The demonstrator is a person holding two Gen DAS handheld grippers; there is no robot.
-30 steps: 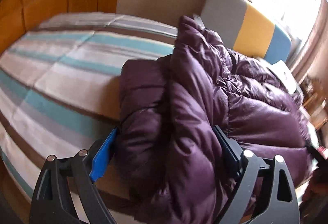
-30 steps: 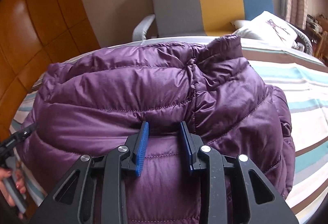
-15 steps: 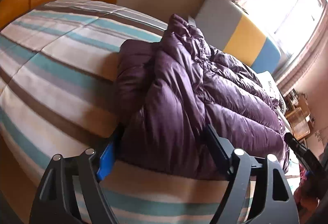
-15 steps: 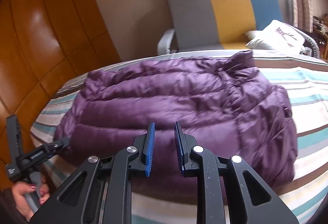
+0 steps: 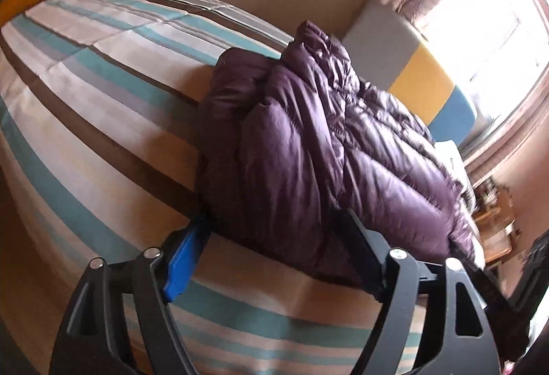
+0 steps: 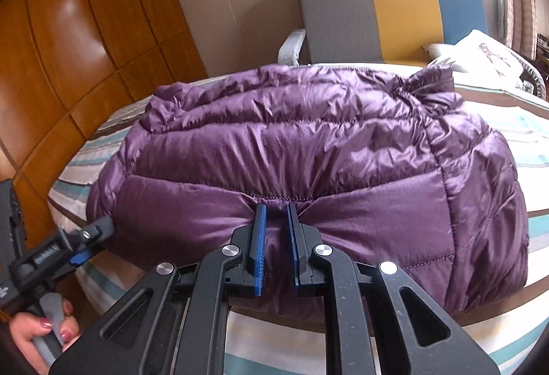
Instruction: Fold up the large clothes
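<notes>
Jacket [image 6: 308,148] lies folded on bed [image 6: 535,148], near your edge. Your right gripper [image 6: 275,213] at jacket's near edge, fold of fabric between fingers. Your left gripper [image 5: 274,227] straddles jacket's end, to left in right-wrist view. Armchair [image 6: 387,14] behind bed, against wall. Pillow [image 6: 480,55] on chair seat, beyond jacket's right end.
</notes>
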